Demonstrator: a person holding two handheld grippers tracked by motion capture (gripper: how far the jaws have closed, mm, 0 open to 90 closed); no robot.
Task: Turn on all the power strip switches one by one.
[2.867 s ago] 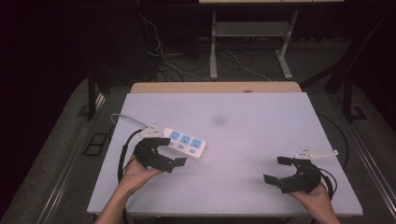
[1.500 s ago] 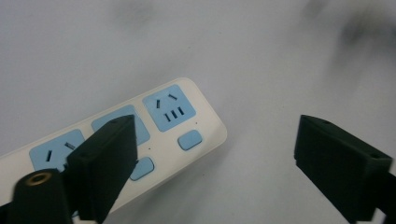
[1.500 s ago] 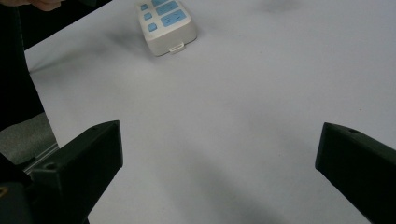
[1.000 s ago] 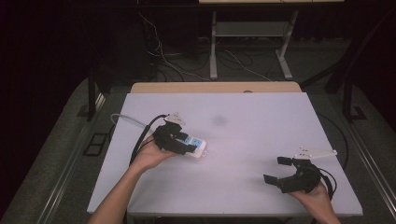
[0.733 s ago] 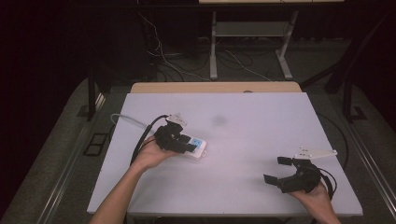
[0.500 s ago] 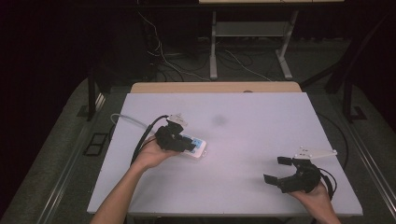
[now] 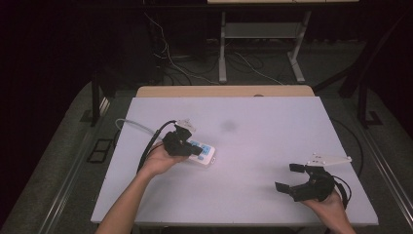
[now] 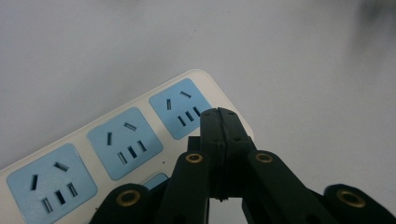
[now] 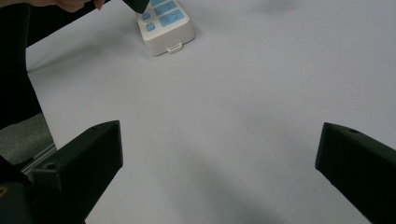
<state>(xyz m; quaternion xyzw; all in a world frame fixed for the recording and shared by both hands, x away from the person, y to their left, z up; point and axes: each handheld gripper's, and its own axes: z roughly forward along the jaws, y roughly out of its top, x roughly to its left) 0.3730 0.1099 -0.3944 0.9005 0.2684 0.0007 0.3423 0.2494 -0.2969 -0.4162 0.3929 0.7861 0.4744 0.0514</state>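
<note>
A white power strip (image 7: pixel 205 153) with blue sockets lies left of centre on the white table (image 7: pixel 253 122). In the left gripper view its sockets (image 8: pixel 126 140) sit right under my left gripper (image 8: pixel 219 114). That gripper's jaws have just been closing and now meet with nothing between them, tips over the strip's end near a small blue button (image 8: pixel 154 179). I cannot tell whether they touch it. From above, my left gripper (image 7: pixel 187 146) covers the strip's left part. My right gripper (image 7: pixel 287 177) rests open near the front right edge, and the strip (image 9: pixel 163 23) lies far ahead of it (image 9: pixel 224 140).
The strip's white cable (image 7: pixel 131 125) runs off toward the table's left edge. A wooden board (image 7: pixel 224 91) lines the far edge. Beyond it are a metal stand (image 7: pixel 222 48) and loose cables on the dark floor.
Since the earliest frame my left hand has moved up from beside the strip to over its left part. The strip has stayed put. The right hand has not moved.
</note>
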